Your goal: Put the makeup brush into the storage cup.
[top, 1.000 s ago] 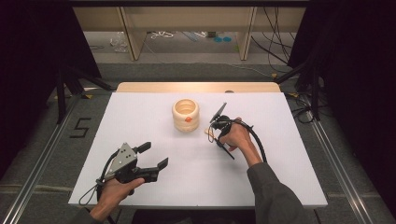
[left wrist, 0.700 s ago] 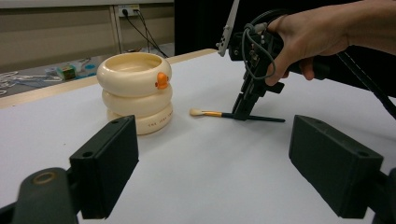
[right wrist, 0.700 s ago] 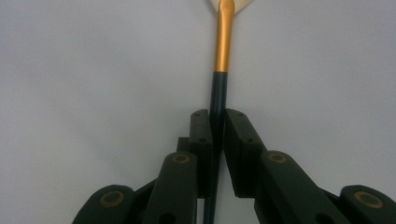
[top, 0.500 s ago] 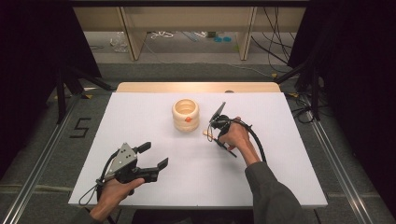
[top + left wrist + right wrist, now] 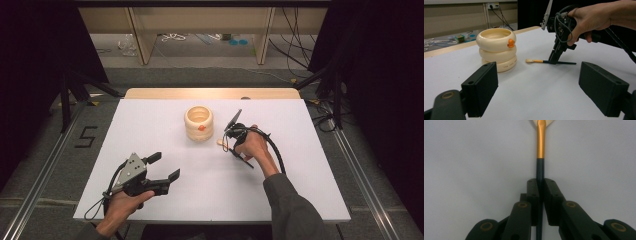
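A makeup brush (image 5: 537, 61) with a dark handle, gold ferrule (image 5: 540, 143) and cream bristles (image 5: 220, 142) lies flat at the white table's surface, just right of a cream holder (image 5: 199, 122) built like stacked rings with an orange dot (image 5: 510, 43). My right gripper (image 5: 541, 183) points steeply down and is shut on the brush's dark handle; it also shows in the left gripper view (image 5: 554, 60) and the high view (image 5: 233, 148). My left gripper (image 5: 165, 166) is held low at the front left, jaws wide open and holding nothing (image 5: 539, 87), facing the holder.
The white table top (image 5: 310, 165) has a wooden strip (image 5: 210, 93) along its far edge. Beyond it are shelf legs and cables on the floor. A cable (image 5: 275, 150) loops from the right gripper over the table.
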Tool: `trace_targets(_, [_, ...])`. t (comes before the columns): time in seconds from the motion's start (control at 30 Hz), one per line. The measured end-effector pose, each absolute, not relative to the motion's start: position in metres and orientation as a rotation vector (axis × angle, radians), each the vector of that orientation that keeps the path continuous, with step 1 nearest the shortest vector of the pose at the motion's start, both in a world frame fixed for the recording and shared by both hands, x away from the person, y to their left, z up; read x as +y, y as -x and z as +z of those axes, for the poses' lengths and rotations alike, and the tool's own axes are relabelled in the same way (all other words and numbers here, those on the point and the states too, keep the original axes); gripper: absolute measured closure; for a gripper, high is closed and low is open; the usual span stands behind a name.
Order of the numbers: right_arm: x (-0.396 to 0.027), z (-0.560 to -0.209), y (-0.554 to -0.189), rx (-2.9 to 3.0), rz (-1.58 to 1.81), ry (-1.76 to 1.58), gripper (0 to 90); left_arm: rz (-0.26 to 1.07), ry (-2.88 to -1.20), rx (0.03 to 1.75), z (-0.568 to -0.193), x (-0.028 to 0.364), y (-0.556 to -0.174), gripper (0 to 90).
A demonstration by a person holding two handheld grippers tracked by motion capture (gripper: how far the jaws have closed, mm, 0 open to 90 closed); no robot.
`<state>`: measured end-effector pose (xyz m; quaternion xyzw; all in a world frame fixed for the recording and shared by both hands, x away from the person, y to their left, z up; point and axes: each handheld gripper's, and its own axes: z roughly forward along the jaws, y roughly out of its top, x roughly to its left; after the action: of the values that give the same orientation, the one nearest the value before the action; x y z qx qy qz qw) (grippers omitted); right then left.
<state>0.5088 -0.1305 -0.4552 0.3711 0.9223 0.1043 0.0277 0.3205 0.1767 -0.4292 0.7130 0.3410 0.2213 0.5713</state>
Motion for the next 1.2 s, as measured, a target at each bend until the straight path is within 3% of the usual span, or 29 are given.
trace_targets(1.2, [-0.172,-0.403,-0.497,2.705,0.826,-1.101,83.3,0.524,-1.679,0.797,-0.429,0.177,-0.321,15.7])
